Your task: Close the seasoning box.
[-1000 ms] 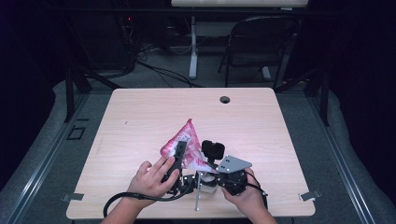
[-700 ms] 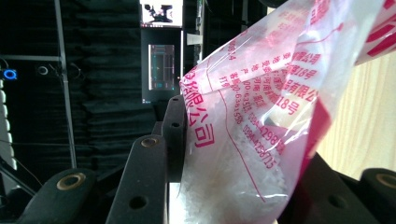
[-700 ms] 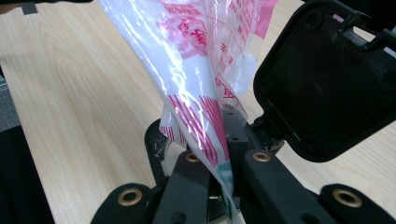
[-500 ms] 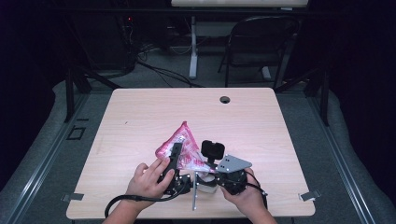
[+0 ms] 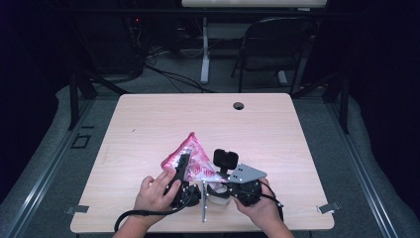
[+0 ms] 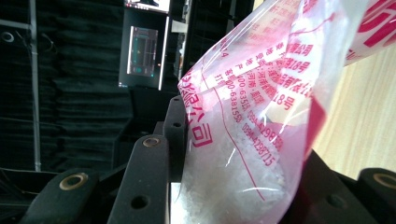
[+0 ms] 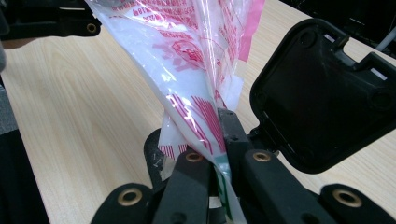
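Between both clamped hand-held grippers (image 5: 205,186), the bag (image 5: 193,157) (pink-printed) points its tip away.

place: a recording lab or studio
walls: black drapes around the bench (image 5: 148,134)
behind bench: folding chair (image 5: 272,49), cables (image 5: 168,74) on grey floor, lit monitor (image 6: 142,56)

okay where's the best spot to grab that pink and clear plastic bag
Grip the plastic bag by a flat, empty corner, coming in level from its edge; the film pinches thin there, as the right gripper shows. The granule-filled belly, where the left gripper sits, bulges and may slip.
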{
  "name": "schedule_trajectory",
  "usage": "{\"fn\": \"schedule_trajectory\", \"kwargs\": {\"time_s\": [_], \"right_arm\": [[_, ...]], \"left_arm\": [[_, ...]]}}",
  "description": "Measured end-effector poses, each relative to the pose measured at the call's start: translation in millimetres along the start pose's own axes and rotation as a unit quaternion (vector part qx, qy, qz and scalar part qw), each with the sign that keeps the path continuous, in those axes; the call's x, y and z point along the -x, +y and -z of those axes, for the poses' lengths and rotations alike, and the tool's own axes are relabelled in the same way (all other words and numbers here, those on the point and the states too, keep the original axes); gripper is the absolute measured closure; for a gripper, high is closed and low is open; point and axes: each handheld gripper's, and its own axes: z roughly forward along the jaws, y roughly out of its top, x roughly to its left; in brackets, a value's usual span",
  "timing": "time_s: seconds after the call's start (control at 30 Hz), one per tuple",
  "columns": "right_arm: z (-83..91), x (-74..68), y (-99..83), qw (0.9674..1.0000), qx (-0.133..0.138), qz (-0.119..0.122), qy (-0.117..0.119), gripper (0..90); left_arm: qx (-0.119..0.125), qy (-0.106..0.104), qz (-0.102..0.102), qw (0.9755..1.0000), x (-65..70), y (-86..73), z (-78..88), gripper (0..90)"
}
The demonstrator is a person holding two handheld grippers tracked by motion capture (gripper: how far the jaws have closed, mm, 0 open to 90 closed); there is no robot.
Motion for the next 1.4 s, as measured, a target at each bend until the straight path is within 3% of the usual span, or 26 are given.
{"fn": "schedule_trajectory", "kwargs": {"time_s": [0.37,0.73,0.87,0.93,1.4], "right_arm": [[0.0,-0.4,0.4,0.9999,0.007,-0.007,0.005,89.0],[2.3,1.5,1.1,0.9986,0.043,-0.028,0.013,57.3],[2.6,2.3,1.1,0.9980,0.055,-0.028,0.013,49.8],[3.2,2.6,1.2,0.9972,0.066,-0.033,0.016,46.4],[6.9,5.7,1.3,0.9967,0.072,-0.036,0.010,42.1]], "left_arm": [[-0.001,-0.026,0.029,0.9992,-0.3,-3.3,-1.2,70.6],[-0.005,-0.061,0.071,0.9956,6.4,-8.6,-5.7,71.2],[-0.008,-0.082,0.100,0.9916,4.5,-10.9,-6.8,71.2],[-0.011,-0.082,0.106,0.9909,4.5,-11.7,-7.7,71.2],[-0.016,-0.128,0.173,0.9764,8.3,-19.6,-13.8,71.2]]}}
